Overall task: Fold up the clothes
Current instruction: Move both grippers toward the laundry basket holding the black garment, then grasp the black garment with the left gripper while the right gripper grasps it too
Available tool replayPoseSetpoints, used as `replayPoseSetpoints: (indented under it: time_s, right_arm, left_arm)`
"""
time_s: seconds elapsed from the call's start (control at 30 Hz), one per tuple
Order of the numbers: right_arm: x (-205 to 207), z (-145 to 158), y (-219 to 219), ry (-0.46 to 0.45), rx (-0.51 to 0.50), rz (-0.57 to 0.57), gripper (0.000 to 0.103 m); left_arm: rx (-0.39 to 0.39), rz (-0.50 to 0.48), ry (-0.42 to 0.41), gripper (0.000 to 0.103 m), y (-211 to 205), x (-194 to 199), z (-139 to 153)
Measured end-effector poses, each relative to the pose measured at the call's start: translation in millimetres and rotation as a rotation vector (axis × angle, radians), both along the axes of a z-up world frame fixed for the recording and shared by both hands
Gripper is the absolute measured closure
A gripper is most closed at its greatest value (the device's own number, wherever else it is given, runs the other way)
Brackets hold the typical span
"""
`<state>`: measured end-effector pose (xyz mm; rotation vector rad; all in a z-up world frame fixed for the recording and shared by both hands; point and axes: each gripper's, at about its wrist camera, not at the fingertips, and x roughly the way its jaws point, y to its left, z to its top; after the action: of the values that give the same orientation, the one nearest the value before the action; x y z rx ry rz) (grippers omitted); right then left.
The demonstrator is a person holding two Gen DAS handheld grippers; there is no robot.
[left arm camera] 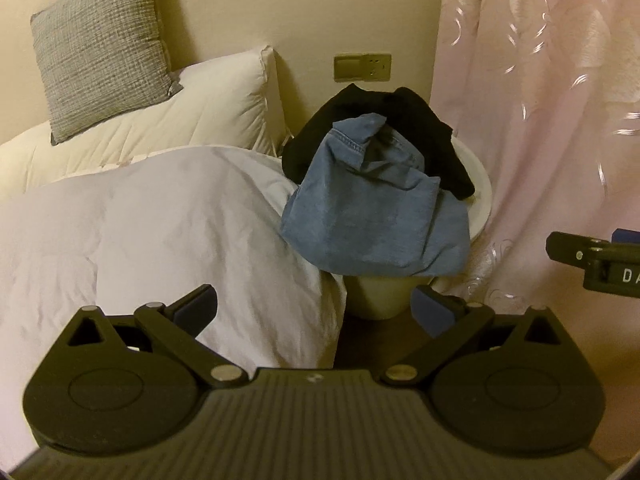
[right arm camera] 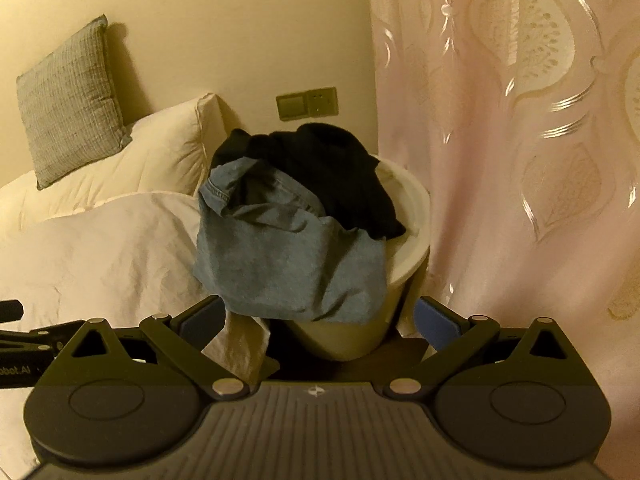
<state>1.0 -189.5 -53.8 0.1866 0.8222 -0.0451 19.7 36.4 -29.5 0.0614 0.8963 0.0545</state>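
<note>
Left wrist view: hand-held gripper [left arm camera: 314, 308] agape before denim garment [left arm camera: 376, 216].

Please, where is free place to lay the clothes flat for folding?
The white duvet is bare, bordered by the pillows behind and the bin at its right. The bin is crowded: denim garment and black garment are heaped over its rim. Both tongs, left and right, are open and empty.

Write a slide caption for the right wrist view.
Open right gripper faces blue denim garment draped over white round bin.
</note>
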Motion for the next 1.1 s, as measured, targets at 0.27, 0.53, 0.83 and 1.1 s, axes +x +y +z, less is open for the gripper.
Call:
replayPoseSetpoints:
  time_s: [0.27,0.53,0.83,1.1]
  right_arm:
    - [11,-5,5,-0.010,-0.011,0.048,0.000]
    - [43,-18,2,0.013,-0.002,0.077,0.000]
    - [113,-38,-25,0.046,-0.008,0.063,0.000]
    - [201,-48,-68,0.073,0.020,0.049,0.000]
  left_arm:
    - [-0.015,-0.199,-0.003,0.001,7,13,1]
    - [-0.019,-0.196,0.007,0.001,7,47,-5]
    - [-0.037,-0.242,0.022,0.001,-26,127,-12]
    - [-0.068,-0.319,0.036,0.003,-82,224,-10]
